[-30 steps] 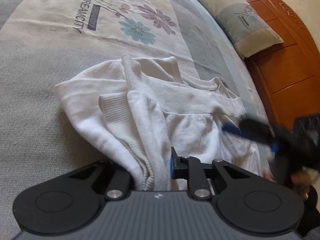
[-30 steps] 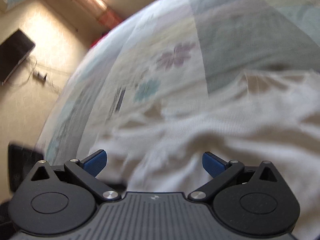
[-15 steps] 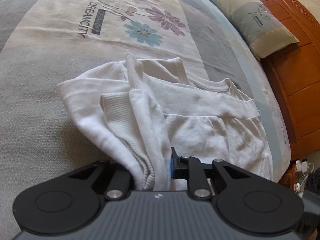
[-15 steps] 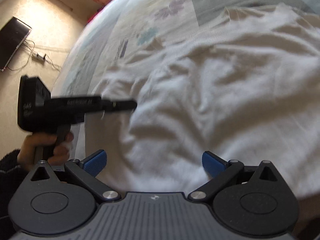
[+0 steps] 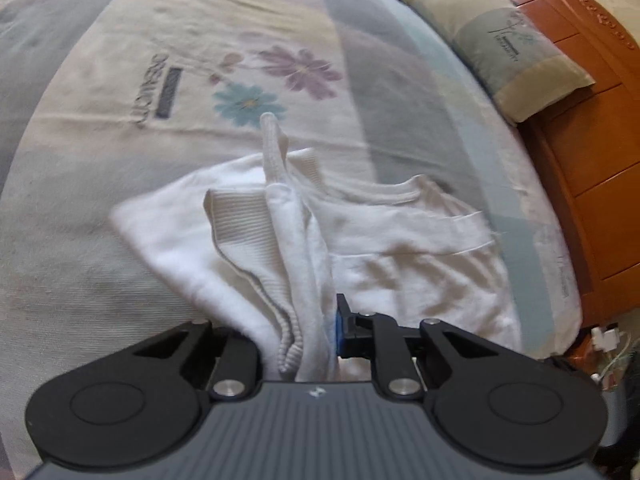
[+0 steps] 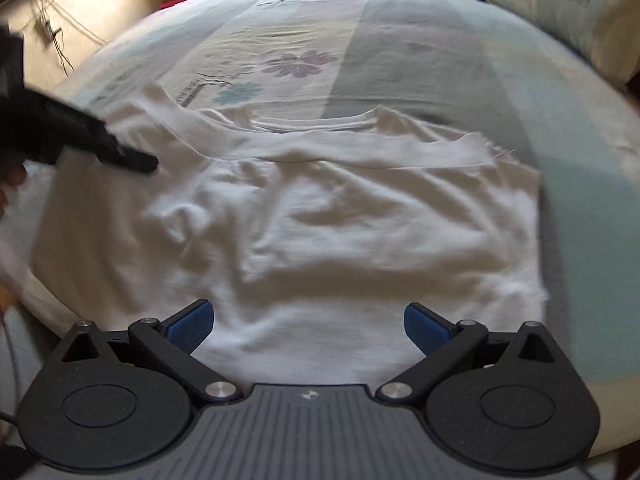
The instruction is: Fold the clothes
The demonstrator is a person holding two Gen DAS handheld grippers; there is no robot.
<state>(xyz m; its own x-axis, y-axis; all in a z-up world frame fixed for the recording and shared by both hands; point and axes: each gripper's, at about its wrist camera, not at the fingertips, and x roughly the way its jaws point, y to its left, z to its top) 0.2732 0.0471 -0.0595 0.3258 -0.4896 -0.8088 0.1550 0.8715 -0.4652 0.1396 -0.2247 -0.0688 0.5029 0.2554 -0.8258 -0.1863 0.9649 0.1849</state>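
A white sweater point(image 5: 400, 248) lies spread on the flowered bedspread point(image 5: 120, 120), neckline toward the far side. My left gripper point(image 5: 316, 320) pinches a bunched fold of it, ribbed cuff point(image 5: 240, 220) included, and its jaws are closing on the fabric, which rises from the bed in a ridge. In the right wrist view the sweater point(image 6: 340, 220) fills the middle, and the left gripper point(image 6: 132, 162) shows as a dark blur at its left shoulder. My right gripper point(image 6: 306, 324) hangs open over the sweater's near hem with nothing between its blue pads point(image 6: 188, 326).
A beige and grey pillow point(image 5: 500, 36) rests at the bed's far right, against an orange wooden headboard point(image 5: 580, 140). The mattress edge drops off at the right. Cables point(image 6: 52, 36) run along the floor and wall at the left.
My left gripper has risen, drawing the pinched fold up and stretching it. The right gripper has swung across, from the sweater's left part to over its near hem.
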